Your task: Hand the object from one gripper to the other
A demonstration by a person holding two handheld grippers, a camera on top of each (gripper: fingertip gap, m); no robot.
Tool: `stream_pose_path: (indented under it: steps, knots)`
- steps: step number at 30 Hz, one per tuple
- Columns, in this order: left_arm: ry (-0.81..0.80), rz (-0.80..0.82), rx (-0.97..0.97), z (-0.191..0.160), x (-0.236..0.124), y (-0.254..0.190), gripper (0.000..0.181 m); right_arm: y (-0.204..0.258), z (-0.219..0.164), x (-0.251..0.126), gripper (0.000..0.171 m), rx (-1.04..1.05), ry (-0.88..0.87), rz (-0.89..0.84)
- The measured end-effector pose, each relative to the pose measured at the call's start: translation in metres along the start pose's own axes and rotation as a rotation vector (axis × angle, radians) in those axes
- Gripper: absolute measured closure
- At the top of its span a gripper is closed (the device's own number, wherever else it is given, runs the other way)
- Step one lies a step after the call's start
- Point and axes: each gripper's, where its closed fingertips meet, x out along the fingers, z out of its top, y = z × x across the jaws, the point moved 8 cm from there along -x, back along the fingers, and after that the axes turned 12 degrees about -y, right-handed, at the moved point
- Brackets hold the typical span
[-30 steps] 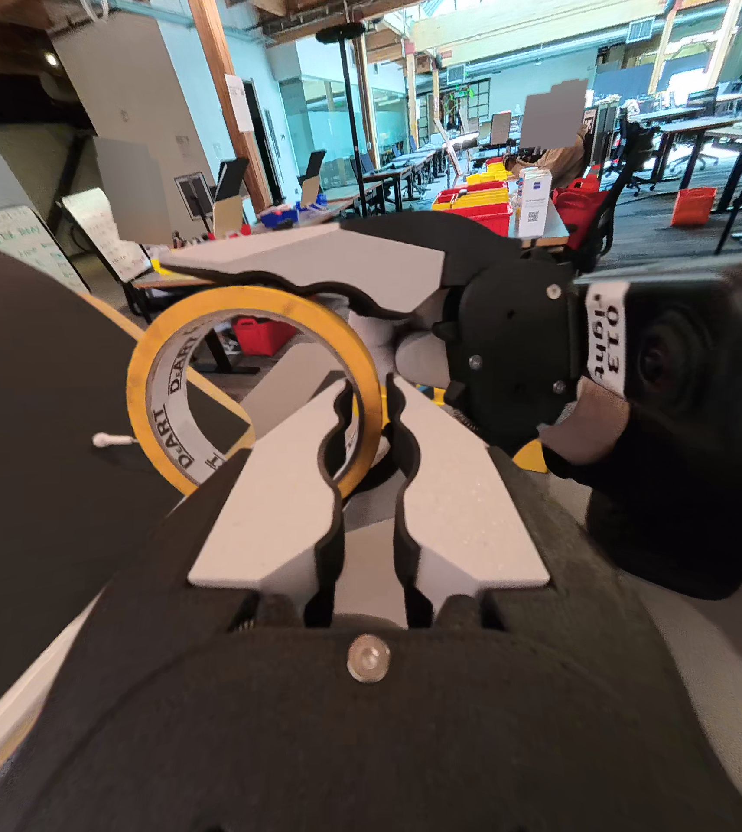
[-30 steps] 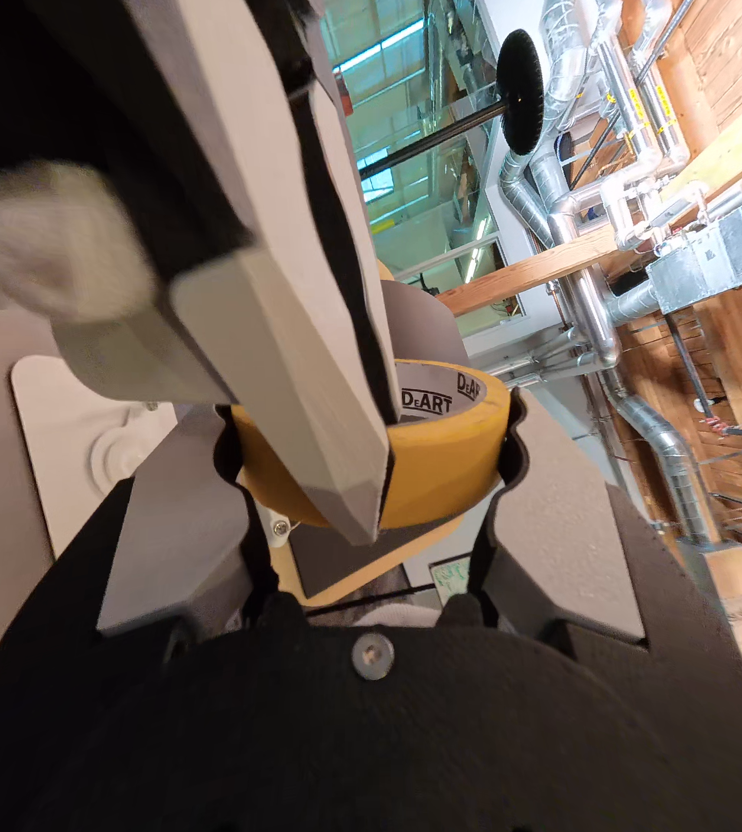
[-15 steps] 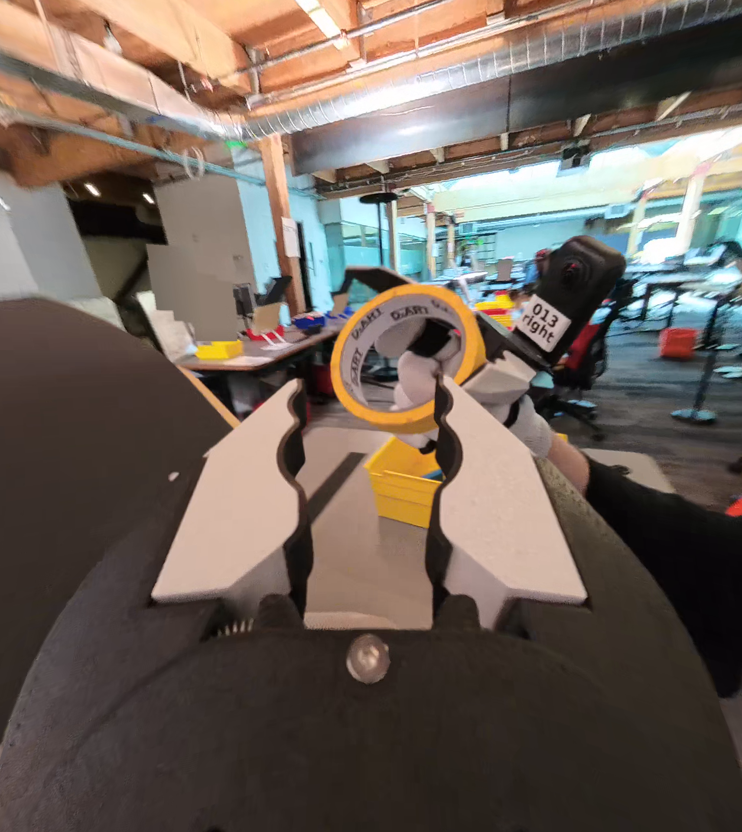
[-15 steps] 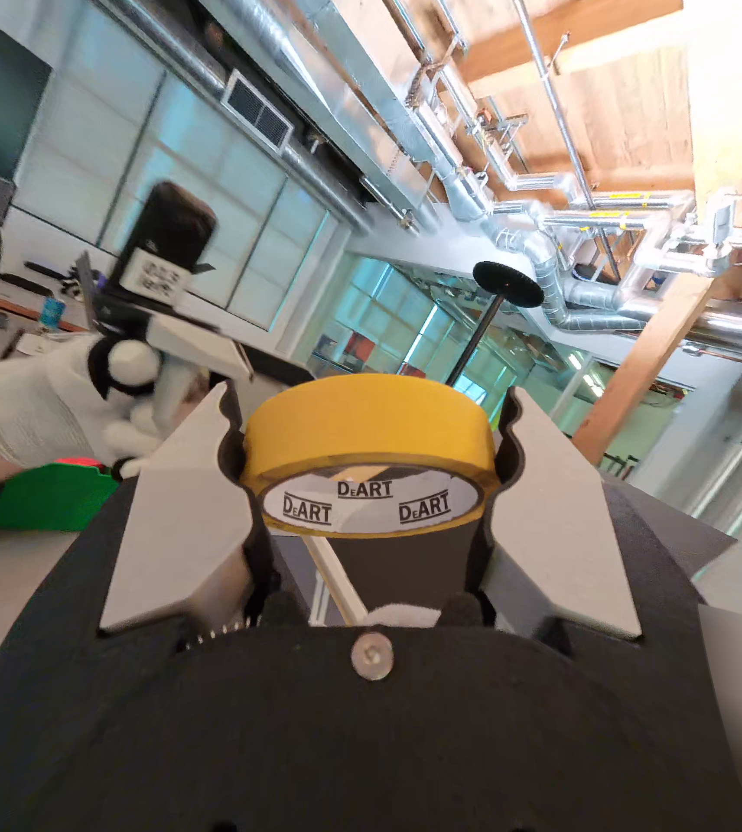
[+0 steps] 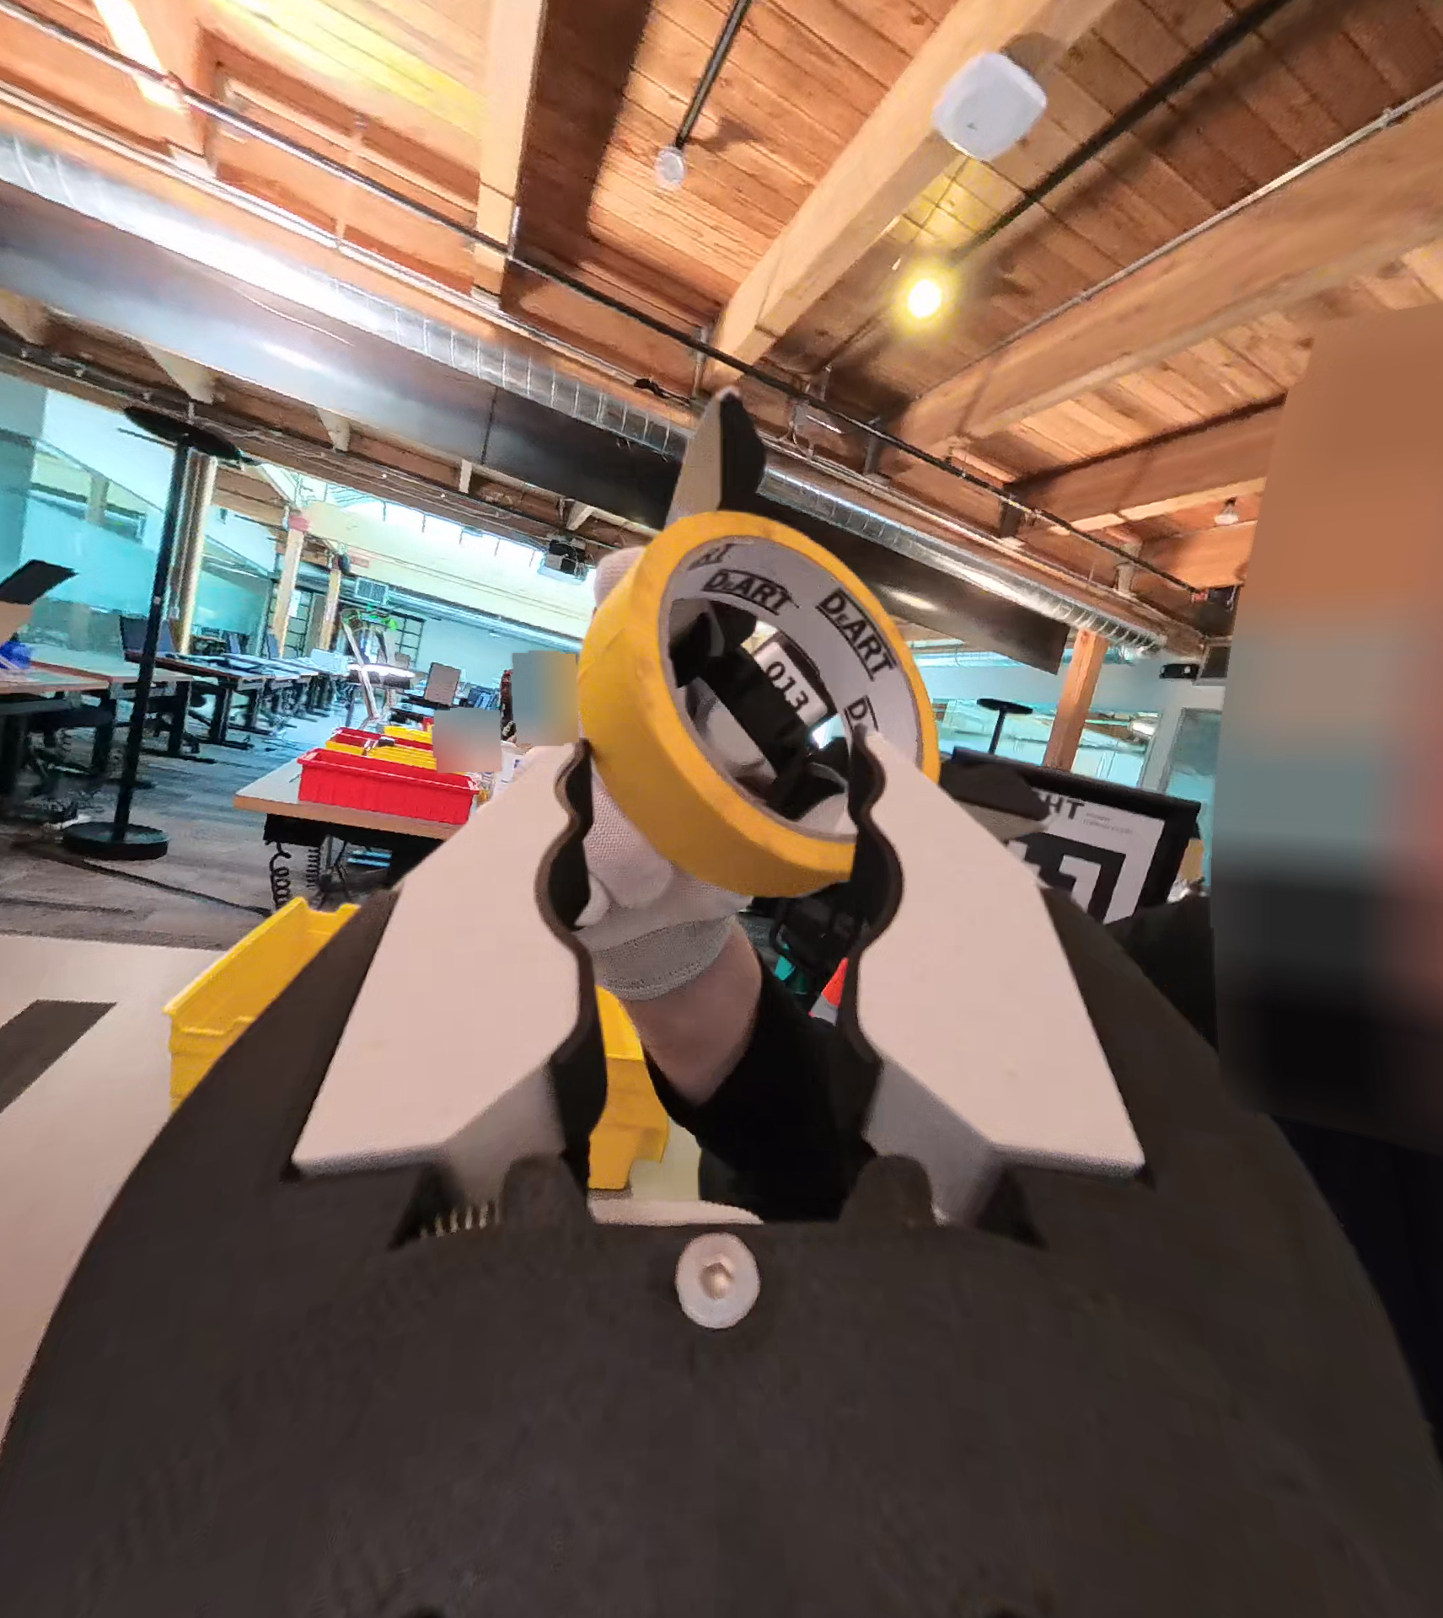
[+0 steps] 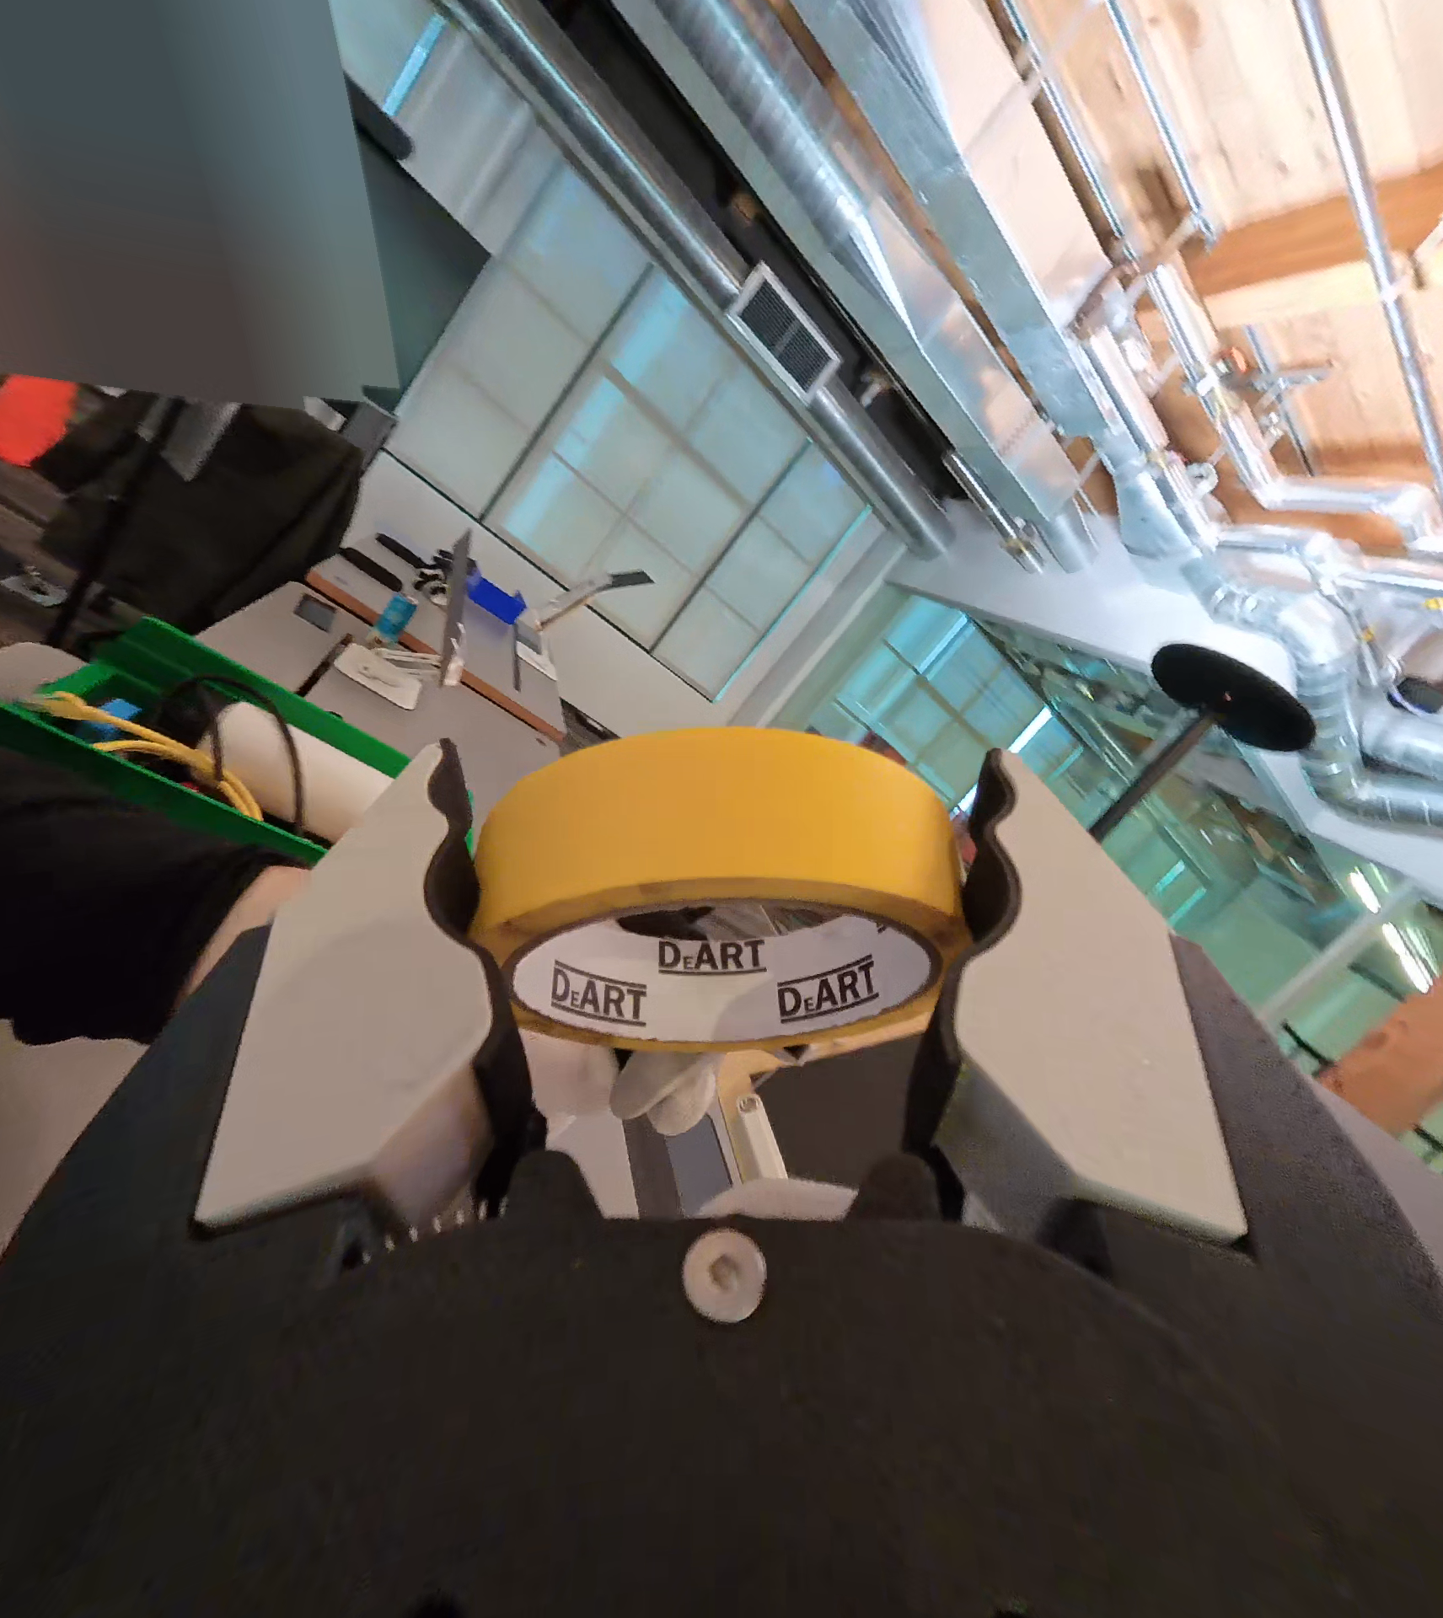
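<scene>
The right gripper [image 6: 718,875] is clamping a roll of yellow masking tape [image 6: 714,845] across its width, one grey finger [image 6: 368,972] pressing on each side of the roll's outer band. The roll is lying nearly flat between the fingers, its white printed core facing the camera. Beneath the roll a white-gloved hand [image 6: 657,1090] is showing, and a black sleeve [image 6: 61,884] is reaching in from the left edge. Behind the sleeve a green bin [image 6: 175,700] is holding yellow and black cables and a white tube.

The left gripper [image 5: 718,788] is standing with its jaws spread apart and gripping nothing. Beyond its fingertips, in the left wrist view, the same roll of tape [image 5: 753,700] is being held up in the air by the other gripper, tilted so its open core is facing the camera; one grey finger of that gripper is sticking up above the roll. The gloved hand [image 5: 657,893] holding that gripper is showing below the roll, between the left gripper's fingers. A yellow bin [image 5: 236,998] is sitting on the white table [image 5: 44,1138] below, and red bins [image 5: 385,784] are resting on a desk farther back, under the wooden ceiling beams [image 5: 876,175].
</scene>
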Motion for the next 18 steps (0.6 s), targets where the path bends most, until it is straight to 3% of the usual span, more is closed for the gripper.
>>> stream_pose_path:
  steps: [4,9,18]
  knots:
    - [-0.017,-0.019,0.054,0.006,0.0,-0.008,0.149,0.005,0.009,-0.004,0.059,-0.022,-0.006,0.063]
    - [-0.026,-0.057,0.089,0.012,0.003,-0.02,0.145,0.004,0.012,-0.011,0.059,-0.018,-0.015,0.092]
    - [0.101,0.02,0.053,0.001,0.009,-0.013,0.132,0.011,0.012,-0.012,0.06,-0.124,0.105,0.144]
